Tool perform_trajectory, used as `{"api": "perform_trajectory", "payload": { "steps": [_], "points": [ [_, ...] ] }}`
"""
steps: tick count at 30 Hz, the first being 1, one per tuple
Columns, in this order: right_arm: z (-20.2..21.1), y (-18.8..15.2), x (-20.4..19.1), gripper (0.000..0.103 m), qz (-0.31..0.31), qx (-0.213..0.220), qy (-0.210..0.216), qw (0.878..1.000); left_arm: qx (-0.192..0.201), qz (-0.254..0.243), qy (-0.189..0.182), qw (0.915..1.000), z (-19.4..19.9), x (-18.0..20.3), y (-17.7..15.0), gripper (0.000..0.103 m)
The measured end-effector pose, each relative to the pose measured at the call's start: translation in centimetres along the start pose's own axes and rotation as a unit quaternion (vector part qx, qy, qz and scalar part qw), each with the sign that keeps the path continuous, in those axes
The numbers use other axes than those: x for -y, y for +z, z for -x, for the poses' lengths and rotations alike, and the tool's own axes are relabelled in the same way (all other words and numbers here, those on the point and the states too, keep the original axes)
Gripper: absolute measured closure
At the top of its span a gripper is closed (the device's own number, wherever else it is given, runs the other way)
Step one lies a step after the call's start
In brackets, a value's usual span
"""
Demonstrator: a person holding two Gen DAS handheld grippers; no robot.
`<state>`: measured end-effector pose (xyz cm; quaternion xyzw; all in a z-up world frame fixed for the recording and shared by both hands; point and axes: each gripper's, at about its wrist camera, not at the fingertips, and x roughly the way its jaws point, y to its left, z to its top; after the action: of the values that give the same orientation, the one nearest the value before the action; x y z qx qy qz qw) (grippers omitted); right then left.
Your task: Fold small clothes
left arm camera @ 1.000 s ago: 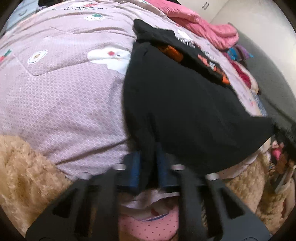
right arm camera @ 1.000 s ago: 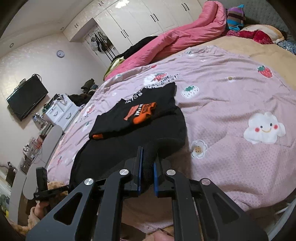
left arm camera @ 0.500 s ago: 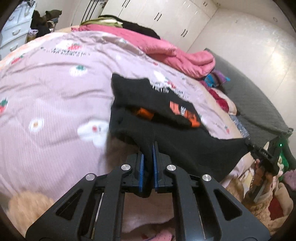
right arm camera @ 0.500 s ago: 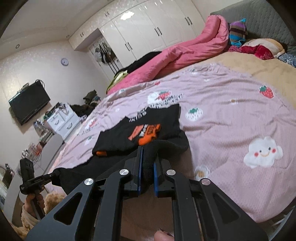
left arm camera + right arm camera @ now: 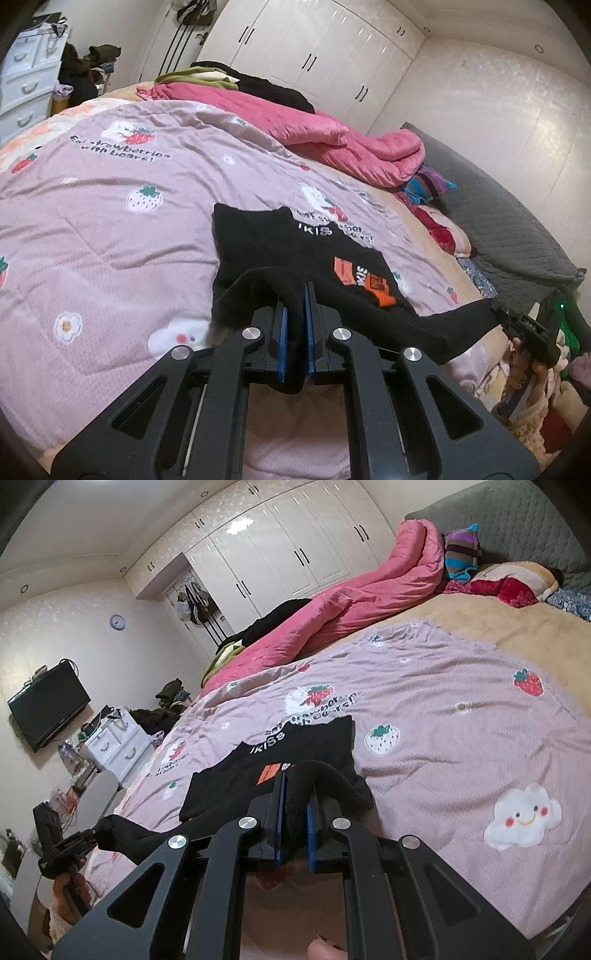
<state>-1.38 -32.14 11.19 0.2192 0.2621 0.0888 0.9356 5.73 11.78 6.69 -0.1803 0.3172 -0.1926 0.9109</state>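
Black T-shirt [image 5: 295, 254] w/ orange print: far half lies flat on the lilac strawberry quilt [image 5: 110, 229] ahead of both claws, near hem lifted off the bed and stretched between them. My left gripper [image 5: 294, 325] is pinched tight on one hem corner, black cloth bunched between the blue pads. Right gripper [image 5: 294, 805] same, clamped on the other corner. From the left cam I see the right gripper [image 5: 524, 325] off to the right w/ the fabric pulled taut toward it; from the right cam the left gripper [image 5: 74, 843] sits far left, cloth running to it. Beyond the shirt, a pink duvet [image 5: 369, 590] is heaped along the far side of the bed; white wardrobe [image 5: 314, 55] behind that.
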Motion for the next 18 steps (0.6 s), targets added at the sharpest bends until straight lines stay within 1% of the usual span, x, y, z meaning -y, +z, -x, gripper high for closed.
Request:
{"api": "perform_trajectory", "payload": {
  "steps": [12,18],
  "points": [
    [-2.2,3.2,-2.0,0.094,0.021,0.005,-0.026,0.999,0.017,0.007,-0.010,0.9998,-1.3,-0.2,2.9,0.101],
    [-3.4,4.7,-2.1,0.094,0.009,0.014,-0.025,1.000,0.022,0.005,-0.007,0.9997,-2.3,-0.4,4.4,0.101]
  ]
}}
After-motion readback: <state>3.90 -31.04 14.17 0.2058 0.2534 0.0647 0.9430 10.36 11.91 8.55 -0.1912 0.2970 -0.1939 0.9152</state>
